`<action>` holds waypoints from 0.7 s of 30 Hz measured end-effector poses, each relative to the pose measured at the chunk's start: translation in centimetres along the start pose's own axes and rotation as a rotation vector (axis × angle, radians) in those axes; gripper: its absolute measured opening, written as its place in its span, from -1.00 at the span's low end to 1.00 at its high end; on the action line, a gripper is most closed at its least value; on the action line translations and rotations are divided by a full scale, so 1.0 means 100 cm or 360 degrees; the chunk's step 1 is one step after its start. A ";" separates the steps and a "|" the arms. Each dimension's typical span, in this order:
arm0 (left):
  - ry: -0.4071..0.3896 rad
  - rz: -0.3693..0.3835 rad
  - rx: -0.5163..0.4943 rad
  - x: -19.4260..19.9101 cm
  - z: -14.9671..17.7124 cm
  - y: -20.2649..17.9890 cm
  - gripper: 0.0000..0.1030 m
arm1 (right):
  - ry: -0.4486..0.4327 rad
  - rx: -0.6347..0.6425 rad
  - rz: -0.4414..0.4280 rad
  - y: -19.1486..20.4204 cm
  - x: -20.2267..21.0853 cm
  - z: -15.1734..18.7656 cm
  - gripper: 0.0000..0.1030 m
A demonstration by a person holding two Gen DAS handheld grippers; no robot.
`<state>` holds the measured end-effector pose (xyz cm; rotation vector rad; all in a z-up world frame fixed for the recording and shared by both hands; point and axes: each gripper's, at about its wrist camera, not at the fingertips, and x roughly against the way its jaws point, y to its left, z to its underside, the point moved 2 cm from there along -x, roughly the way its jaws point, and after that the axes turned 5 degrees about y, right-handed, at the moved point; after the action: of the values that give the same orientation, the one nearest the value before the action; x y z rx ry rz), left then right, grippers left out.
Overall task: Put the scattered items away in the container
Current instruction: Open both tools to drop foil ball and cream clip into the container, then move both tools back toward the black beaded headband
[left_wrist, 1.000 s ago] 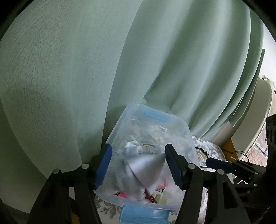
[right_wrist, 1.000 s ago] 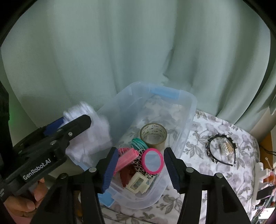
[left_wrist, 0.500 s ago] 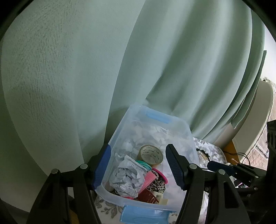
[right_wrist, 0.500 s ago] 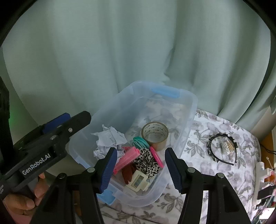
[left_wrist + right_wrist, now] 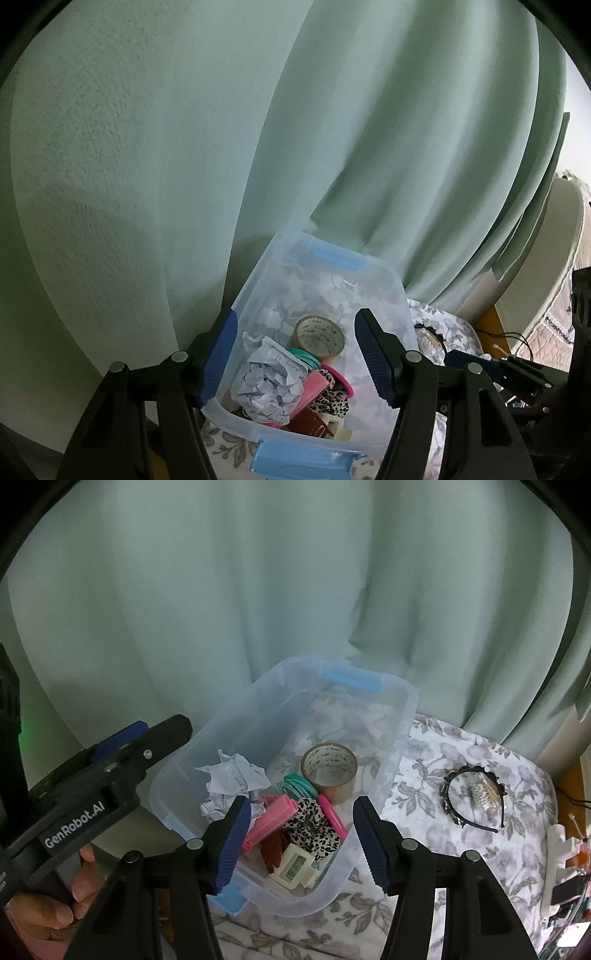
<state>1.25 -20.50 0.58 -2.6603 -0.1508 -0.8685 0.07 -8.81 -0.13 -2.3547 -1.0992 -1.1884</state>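
A clear plastic container (image 5: 399, 716) with blue latches stands on a floral cloth; it also shows in the left wrist view (image 5: 255, 288). Inside lie a crumpled white paper ball (image 5: 232, 779) (image 5: 266, 384), a roll of brown tape (image 5: 328, 766), teal hair ties (image 5: 297, 784), a pink roller (image 5: 271, 818), a leopard scrunchie (image 5: 312, 827) and a cream clip (image 5: 293, 866). My left gripper (image 5: 295, 358) is open and empty above the container's near left side. My right gripper (image 5: 299, 845) is open and empty above the near end. A black headband (image 5: 472, 797) lies on the cloth to the right.
A green curtain (image 5: 295, 590) hangs close behind the container. The floral cloth (image 5: 424, 849) covers the table. A white rack and small items (image 5: 561, 864) sit at the far right edge. The left gripper body (image 5: 92, 801) is at the container's left.
One second ago my left gripper held the paper ball over the container. It has opened, the ball has dropped inside, and the left gripper has drawn back a little.
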 end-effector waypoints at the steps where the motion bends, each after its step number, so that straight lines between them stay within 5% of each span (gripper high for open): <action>1: -0.0014 -0.0004 0.0001 0.002 0.000 -0.001 0.30 | -0.0005 -0.0003 -0.0002 -0.001 0.001 0.000 0.20; 7: -0.0086 0.0024 -0.0019 0.012 -0.003 -0.012 0.30 | -0.0040 -0.0013 -0.0011 -0.006 0.011 0.002 0.20; 21: -0.0034 0.0040 -0.0154 0.008 -0.001 -0.059 0.30 | -0.0140 -0.0126 -0.0018 -0.037 0.039 0.012 0.20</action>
<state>0.65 -15.06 2.81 -2.7555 -0.0823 -0.8605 -0.51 -3.72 1.90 -2.4851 -1.1140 -1.1627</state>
